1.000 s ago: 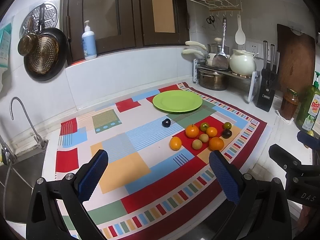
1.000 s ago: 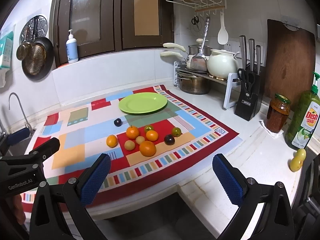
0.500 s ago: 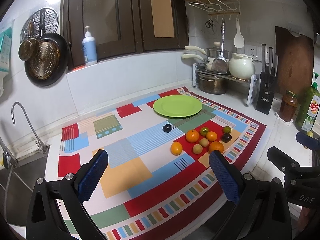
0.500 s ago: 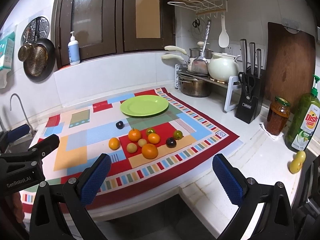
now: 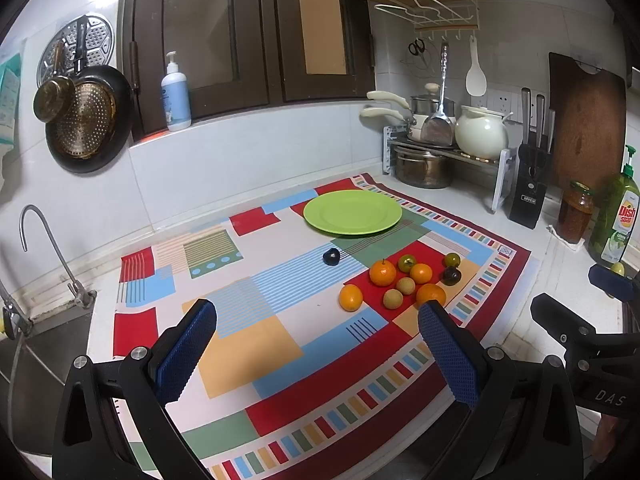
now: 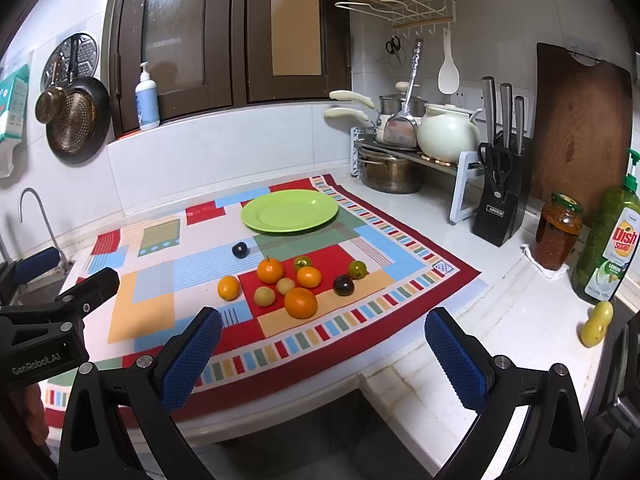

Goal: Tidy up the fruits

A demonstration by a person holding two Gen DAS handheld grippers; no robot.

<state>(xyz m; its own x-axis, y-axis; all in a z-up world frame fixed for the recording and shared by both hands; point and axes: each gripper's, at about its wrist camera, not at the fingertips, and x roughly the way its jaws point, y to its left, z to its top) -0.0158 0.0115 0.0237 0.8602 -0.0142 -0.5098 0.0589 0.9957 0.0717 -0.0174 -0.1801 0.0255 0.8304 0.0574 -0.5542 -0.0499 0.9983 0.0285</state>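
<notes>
Both your left gripper (image 5: 316, 344) and right gripper (image 6: 322, 350) gape wide, holding nothing. The fruits (image 6: 296, 280) sit clustered mid-frame, below the empty green plate (image 6: 290, 210). They touch one another, so a careless pinch likely nudges neighbours rolling.

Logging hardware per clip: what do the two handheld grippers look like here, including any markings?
Both are matte black frames with silver screws at the joints. The left gripper and right gripper each carry two fingers faced with blue, diamond-textured pads. The left body reads "GenRobot.AI" in the right view; the right shows "DAS". No cables or sleeves visible.
</notes>
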